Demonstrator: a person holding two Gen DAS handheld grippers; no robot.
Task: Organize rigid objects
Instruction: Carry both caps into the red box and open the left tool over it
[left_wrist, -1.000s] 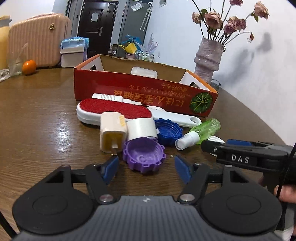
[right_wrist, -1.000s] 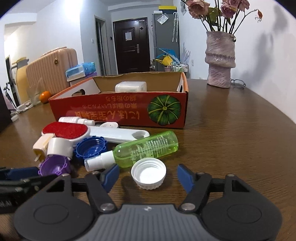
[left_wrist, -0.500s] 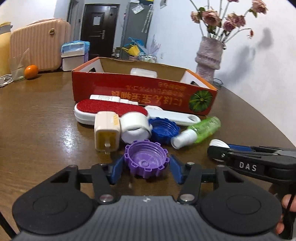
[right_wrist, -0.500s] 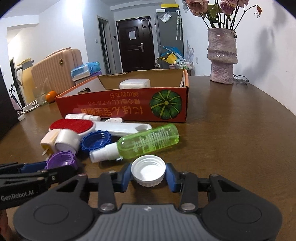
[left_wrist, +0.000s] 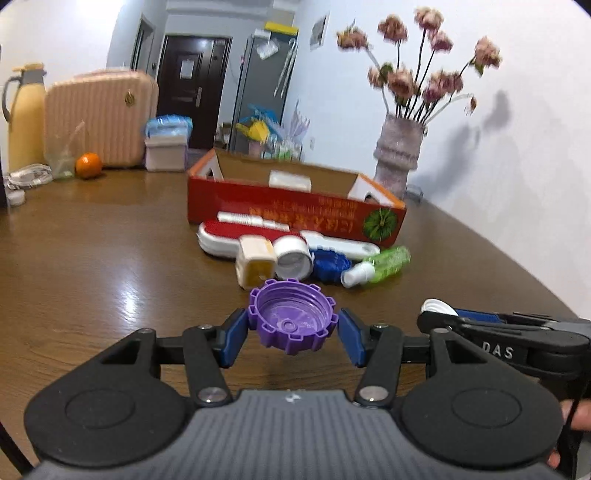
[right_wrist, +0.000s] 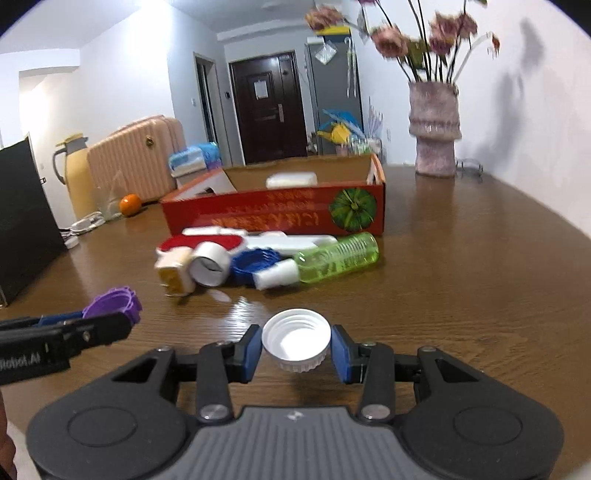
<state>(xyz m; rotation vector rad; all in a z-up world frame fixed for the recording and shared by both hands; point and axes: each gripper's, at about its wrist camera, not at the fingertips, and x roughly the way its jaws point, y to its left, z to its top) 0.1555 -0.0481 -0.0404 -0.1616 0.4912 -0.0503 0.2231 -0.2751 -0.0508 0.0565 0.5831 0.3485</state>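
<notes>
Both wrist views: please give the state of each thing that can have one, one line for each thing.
left gripper: jaws shut on the purple cap.
purple cap: held, open side up.
right gripper: jaws shut on the white cap.
white cap: held, open side up.
green spray bottle: lying on its side on the table.
red cardboard box: open on top, a white block inside.
vase: upright, holding flowers.
</notes>
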